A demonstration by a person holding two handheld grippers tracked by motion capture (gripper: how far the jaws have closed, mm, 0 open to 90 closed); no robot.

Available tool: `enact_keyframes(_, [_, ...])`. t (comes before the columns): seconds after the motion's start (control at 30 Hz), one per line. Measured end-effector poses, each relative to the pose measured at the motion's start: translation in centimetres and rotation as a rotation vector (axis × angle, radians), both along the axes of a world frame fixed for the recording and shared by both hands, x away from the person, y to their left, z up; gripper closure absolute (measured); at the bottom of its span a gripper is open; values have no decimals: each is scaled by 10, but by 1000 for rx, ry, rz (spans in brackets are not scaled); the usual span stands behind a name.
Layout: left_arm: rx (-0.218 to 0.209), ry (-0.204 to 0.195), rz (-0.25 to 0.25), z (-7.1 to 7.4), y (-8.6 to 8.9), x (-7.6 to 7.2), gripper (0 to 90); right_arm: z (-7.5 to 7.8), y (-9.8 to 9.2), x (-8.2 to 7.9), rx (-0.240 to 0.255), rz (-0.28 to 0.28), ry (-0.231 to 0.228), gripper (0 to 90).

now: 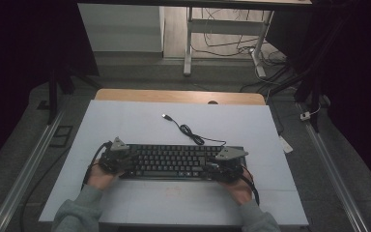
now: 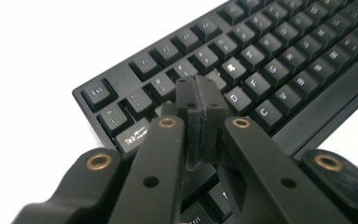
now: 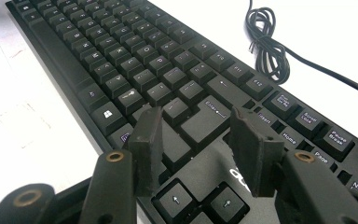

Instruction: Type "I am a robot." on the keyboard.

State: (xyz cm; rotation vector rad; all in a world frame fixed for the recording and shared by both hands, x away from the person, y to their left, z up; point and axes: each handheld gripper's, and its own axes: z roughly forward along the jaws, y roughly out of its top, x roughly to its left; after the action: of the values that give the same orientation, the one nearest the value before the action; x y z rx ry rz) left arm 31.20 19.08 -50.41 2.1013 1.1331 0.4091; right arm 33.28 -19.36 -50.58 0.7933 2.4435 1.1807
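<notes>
Left gripper (image 2: 198, 100) hovers with its two black jaws pressed together, nothing between them, the tips poised over the letter keys at the left end of a black keyboard (image 1: 174, 162). Held closed like this, the jaws make one blunt point, which seems suited to pressing a single key rather than picking anything up. Whether the tips actually touch a key is hard to tell, since the jaws hide the spot beneath them.

Right gripper (image 3: 200, 140) sits over the opposite end of the keyboard with its jaws parted and empty, the Enter key and the keys around it visible between them, the arrow keys just below. Its wide stance suggests it is waiting or bracing rather than typing.

Seen from above, the keyboard lies flat and lengthwise across the near half of a pale counter (image 1: 125, 121), directly in front of the person, whose grey sleeves come in from the near edge. Each hand holds its gripper (image 1: 113, 157) at one short end of the keyboard, left (image 1: 113, 157) at the left end and right (image 1: 227, 164) at the right, so the keyboard lies between them and under both sets of jaws.

A black cable (image 1: 188, 130) runs from the keyboard's far edge, loops into a loose coil on the counter and ends in an unplugged USB connector (image 1: 165, 116) lying well beyond the keys.
</notes>
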Motion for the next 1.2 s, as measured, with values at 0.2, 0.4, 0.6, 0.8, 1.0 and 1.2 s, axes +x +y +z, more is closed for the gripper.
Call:
enact_keyframes(0.2, [-36,-36,21,5,3,-2,677,0,0,0,0,3,-1,546])
enact_keyframes(0.4, [-65,-41,35,7,8,-2,537,0,0,0,0,4,-1,546])
enact_keyframes(0.6, [-78,-45,31,8,8,-3,463,1,-1,0,10,-1,-3,546])
enact_keyframes(0.8, [-88,-42,29,9,7,-3,402,1,-1,0,12,0,-4,546])
enact_keyframes(1.0, [-93,-44,23,10,7,-3,384,3,-1,1,27,3,-4,546])
enact_keyframes(1.2, [-91,-44,20,10,6,-3,380,5,2,1,53,10,2,546])
